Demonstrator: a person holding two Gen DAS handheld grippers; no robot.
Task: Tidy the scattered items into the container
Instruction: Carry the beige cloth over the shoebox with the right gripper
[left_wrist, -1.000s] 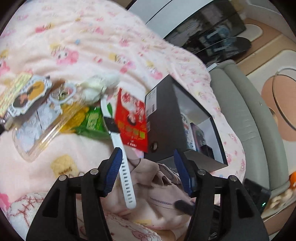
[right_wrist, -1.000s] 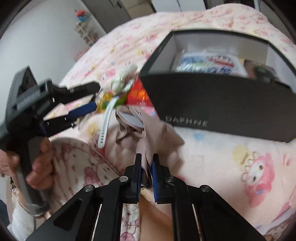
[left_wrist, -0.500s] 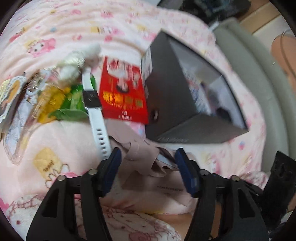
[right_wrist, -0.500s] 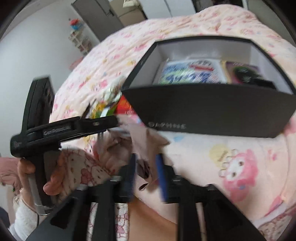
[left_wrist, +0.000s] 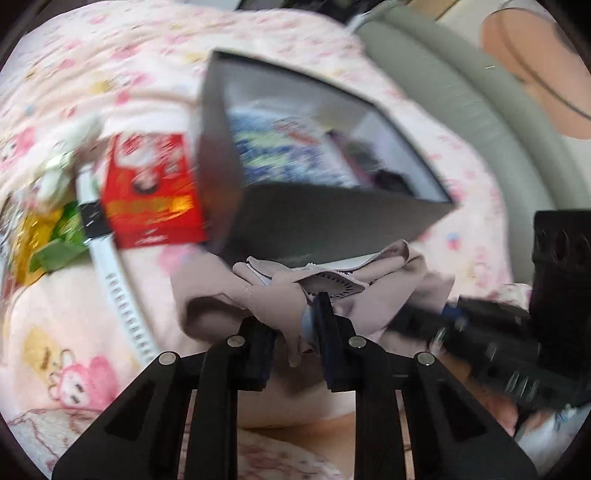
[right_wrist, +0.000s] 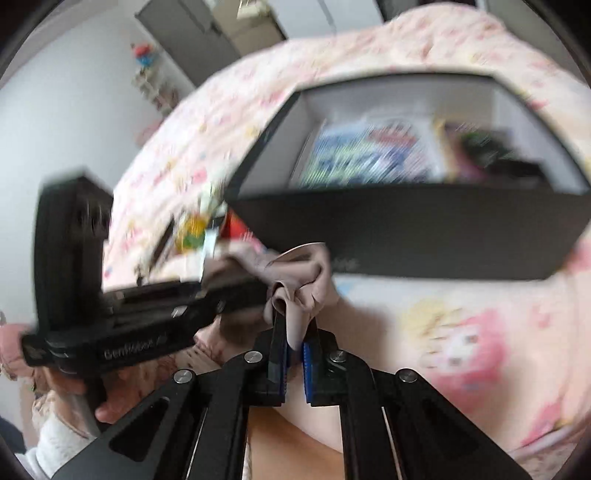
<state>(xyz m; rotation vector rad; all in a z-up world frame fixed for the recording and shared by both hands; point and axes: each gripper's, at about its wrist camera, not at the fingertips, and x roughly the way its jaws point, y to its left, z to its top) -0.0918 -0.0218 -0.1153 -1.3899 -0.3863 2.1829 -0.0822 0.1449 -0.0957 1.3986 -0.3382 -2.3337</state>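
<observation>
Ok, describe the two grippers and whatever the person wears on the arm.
Both grippers, left and right, are matte black with angular cut-out arms, silver pivot screws and blue-padded jaws. The left one's body carries white lettering, too blurred to read. A white sleeve covers the wrist holding it.

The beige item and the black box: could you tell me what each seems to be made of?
Beige item: soft thin fabric, matte; it folds and bunches limply, with a stitched edge. Black box: probably rigid cardboard, matte dark outside, pale lining inside; flat, straight walls and sharp corners suggest board, though blur leaves it open.
</observation>
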